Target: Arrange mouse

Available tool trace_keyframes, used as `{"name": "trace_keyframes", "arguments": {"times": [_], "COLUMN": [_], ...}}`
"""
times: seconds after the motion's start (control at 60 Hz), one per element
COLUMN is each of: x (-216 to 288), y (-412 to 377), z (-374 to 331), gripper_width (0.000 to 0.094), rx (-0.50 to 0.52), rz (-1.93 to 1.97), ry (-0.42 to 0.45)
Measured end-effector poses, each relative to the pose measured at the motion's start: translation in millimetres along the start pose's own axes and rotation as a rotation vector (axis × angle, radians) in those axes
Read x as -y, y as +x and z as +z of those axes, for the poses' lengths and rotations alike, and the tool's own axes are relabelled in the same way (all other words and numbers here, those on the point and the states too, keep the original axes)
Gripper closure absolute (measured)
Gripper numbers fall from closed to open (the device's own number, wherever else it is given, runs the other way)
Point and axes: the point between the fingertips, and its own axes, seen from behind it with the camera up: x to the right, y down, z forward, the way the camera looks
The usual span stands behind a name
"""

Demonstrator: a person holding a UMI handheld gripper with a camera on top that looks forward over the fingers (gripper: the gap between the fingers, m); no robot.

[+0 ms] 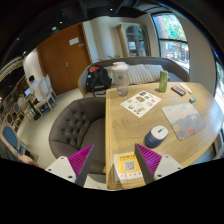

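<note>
Gripper view. Tongs: spread wide, holding nothing (a yellow box lies between the pads, untouched). Mouse: far right of frame, on the wooden worktop, well beyond the tongs. Dark round object: lower centre-right. Grey sofa: left.
</note>
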Motion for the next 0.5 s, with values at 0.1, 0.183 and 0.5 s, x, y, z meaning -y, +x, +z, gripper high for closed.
{"name": "trace_keyframes", "arguments": {"times": [0.1,0.183,0.5], "x": [-8.8,-20.5,-41.2], "y": [18.5,42.2,128.2], "z": [1.8,7.1,73.9], "gripper_width": [0.0113,0.0112,0.0113], "rx": [-0.040,-0.079,-0.097], "rz": [-0.004,0.006,-0.056], "ry": [-0.004,0.006,0.009]}}
